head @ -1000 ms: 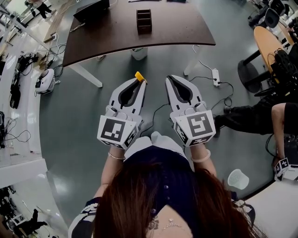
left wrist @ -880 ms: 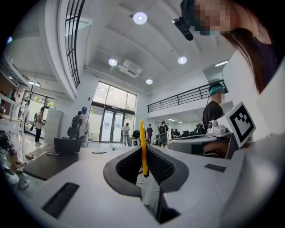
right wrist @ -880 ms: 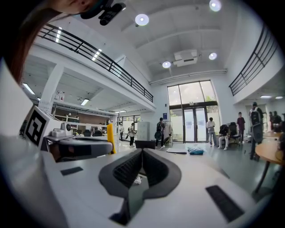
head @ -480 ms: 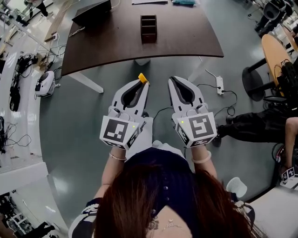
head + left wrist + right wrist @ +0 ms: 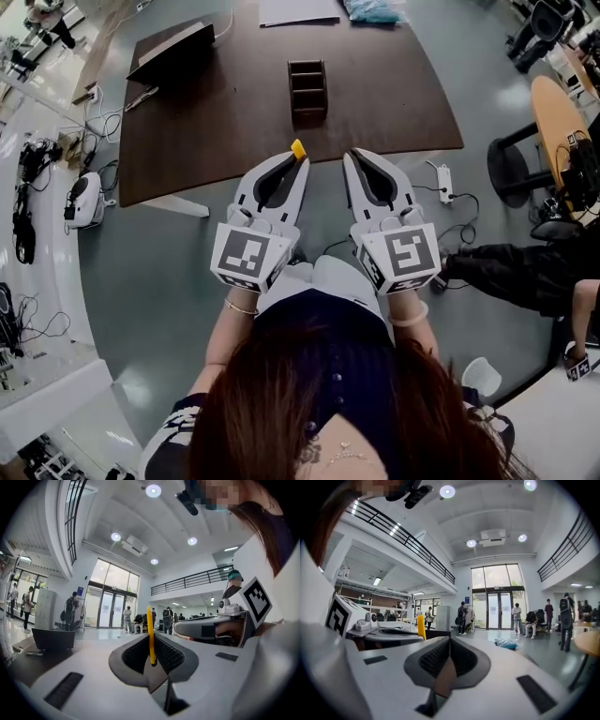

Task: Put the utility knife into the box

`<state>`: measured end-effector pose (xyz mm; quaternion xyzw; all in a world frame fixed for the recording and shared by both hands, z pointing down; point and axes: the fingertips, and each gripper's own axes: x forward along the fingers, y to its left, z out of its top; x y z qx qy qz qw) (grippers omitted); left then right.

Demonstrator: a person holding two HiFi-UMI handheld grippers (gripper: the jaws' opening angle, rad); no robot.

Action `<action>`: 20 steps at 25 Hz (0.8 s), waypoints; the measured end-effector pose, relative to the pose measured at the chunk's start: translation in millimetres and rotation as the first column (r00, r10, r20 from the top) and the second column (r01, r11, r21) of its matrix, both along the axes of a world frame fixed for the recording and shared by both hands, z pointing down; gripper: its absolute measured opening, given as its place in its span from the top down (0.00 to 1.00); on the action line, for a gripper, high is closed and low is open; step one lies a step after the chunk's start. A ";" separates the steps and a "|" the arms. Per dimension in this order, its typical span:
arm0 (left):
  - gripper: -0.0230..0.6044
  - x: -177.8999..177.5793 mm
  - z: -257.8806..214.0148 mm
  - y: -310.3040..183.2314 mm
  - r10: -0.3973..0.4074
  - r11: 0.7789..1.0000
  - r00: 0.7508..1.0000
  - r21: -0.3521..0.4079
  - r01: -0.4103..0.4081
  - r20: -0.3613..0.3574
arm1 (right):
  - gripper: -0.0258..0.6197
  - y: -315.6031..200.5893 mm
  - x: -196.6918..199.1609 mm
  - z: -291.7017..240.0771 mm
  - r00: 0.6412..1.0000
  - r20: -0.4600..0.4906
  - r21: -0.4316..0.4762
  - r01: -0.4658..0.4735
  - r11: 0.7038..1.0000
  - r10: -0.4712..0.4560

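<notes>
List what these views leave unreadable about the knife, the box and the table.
1. Knife: the head view shows only its yellow tip past the left hand-held gripper, and the left gripper view has it edge-on. Whether the blade is out cannot be told.
2. Box: its compartments are too dark and small in the head view to see any contents.
3. Blue item on the table: cut off by the head view's top edge.
</notes>
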<state>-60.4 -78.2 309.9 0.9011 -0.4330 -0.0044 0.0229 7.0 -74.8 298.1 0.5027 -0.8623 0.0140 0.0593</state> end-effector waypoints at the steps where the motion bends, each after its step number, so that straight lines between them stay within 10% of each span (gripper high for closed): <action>1: 0.91 -0.8 1.6 -11.5 0.002 1.000 1.000 -0.006 -0.002 -0.003 | 0.94 -10.1 -0.5 1.5 1.000 -0.003 -0.006 -0.004 1.000 0.004; 20: 0.91 29.2 43.6 -199.7 -0.121 0.988 0.993 -0.097 0.121 0.005 | 0.94 -207.3 31.5 43.9 0.990 -0.007 -0.099 0.143 0.985 -0.144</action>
